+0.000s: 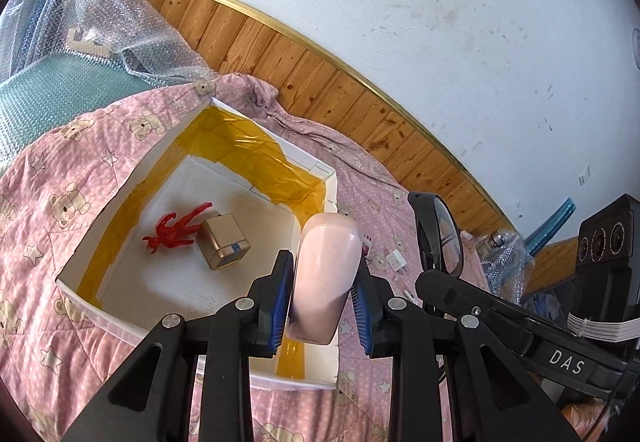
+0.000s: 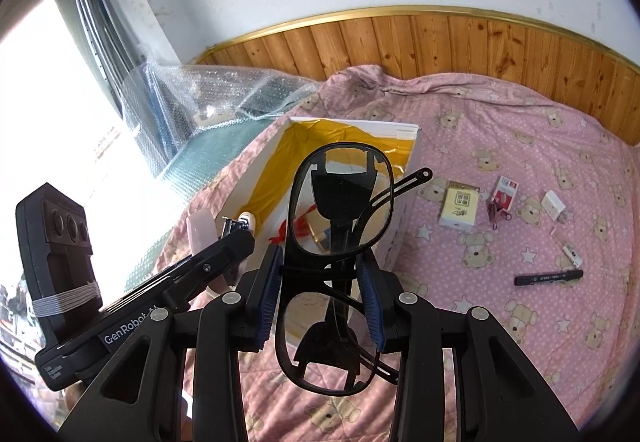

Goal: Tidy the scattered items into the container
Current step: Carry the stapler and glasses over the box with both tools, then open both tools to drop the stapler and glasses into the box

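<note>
The left tongs point(image 1: 322, 284) point forward and down over the near right corner of the box point(image 1: 120, 198), clamped on a pale pink bottle point(image 1: 326, 274) held between their blue pads point(image 1: 280, 302). The bottle's lower end is hidden between the pads. The right tongs point(image 2: 322, 294) sit to the right of the box, closed on a pair of black glasses point(image 2: 340, 202) held upright at the bridge, one lens above the pads and one below.

In the left wrist view, the box lies centre-left on a pink bear-print quilt point(image 1: 52, 170), with a red figure point(image 1: 176, 228) touching a small gold box point(image 1: 224, 240) on its floor.

In the right wrist view, right of centre on the quilt, lie a cream card box point(image 2: 459, 208), a red-and-white packet point(image 2: 505, 192), a white plug point(image 2: 554, 205) and a black marker point(image 2: 548, 277). A small white item near the marker is too small to identify.
</note>
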The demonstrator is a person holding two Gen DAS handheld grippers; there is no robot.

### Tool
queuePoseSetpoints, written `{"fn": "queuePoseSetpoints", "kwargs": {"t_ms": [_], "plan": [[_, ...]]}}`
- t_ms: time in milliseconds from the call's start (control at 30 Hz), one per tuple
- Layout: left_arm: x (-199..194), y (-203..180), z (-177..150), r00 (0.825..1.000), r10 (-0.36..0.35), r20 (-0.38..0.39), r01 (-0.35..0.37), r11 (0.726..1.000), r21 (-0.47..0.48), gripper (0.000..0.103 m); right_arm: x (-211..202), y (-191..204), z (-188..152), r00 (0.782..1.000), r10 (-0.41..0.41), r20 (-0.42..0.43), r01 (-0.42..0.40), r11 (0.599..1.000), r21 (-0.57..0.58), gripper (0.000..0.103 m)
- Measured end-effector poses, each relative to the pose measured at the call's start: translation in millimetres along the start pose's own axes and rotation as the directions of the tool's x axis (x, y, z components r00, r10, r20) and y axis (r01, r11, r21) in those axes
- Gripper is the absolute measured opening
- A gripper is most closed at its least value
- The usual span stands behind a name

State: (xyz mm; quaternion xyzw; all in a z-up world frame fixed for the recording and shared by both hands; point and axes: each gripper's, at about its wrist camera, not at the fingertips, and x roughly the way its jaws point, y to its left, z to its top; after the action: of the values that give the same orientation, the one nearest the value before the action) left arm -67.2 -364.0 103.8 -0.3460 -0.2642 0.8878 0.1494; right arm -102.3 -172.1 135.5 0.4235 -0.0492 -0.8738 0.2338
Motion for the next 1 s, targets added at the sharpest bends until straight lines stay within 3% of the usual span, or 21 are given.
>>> {"fn": "queuePoseSetpoints", "kwargs": {"t_ms": [800, 900, 1000], "plan": [[19.7, 62.9, 18.0, 0.998, 0.055, -0.041, -0.058, 0.994, -0.096, 0.030, 70.4, 28.3, 9.6, 0.996, 0.015, -0.093, -0.020, 0.998, -0.051, 0.041], [23.8, 69.9, 19.0, 0.996, 0.069, -0.058, -0.075, 0.990, -0.119, 0.040, 75.4, 25.1, 10.4, 0.995, 0.015, -0.099, -0.019, 0.999, -0.039, 0.041], [22.5, 75.7, 20.6, 0.997, 0.062, -0.050, -0.069, 0.988, -0.139, 0.041, 77.1, 23.2, 11.9, 0.995, 0.012, -0.100, -0.015, 0.999, -0.033, 0.042]]}}
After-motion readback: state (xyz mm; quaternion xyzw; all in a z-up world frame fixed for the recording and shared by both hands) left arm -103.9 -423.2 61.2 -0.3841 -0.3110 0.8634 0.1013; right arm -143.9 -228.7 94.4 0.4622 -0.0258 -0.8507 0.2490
